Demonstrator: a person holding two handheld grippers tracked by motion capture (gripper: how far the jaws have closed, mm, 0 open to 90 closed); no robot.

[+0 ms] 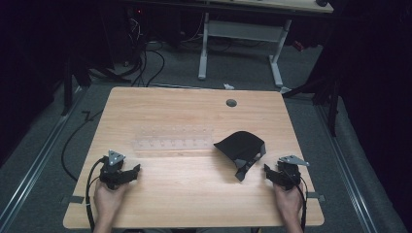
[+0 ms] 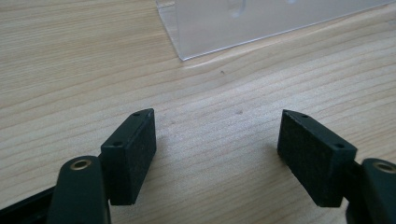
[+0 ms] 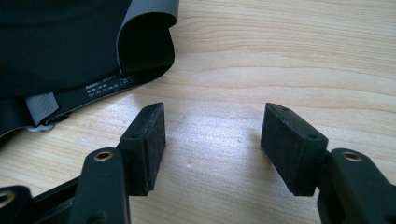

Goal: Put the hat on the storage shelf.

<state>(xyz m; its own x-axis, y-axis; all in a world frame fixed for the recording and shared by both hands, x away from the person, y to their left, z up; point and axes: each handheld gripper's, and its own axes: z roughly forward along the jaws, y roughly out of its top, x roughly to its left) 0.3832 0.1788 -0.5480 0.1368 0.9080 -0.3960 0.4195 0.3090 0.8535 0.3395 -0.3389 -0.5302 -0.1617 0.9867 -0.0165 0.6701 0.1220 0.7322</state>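
Both tools sat wide, empty, on the worktop (image 1: 194,194).
Left tool (image 1: 127,173) was near clear plastic tray (image 1: 173,137); right tool (image 1: 273,174) just beside black cap (image 1: 240,145).

Black cap (image 3: 60,46) and clear plastic tray (image 2: 261,23), both cut off by top edges

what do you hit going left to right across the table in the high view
left tool → clear plastic rack → black cap → right tool. Both tools rest on the wooden table with jaws open and nothing between them.
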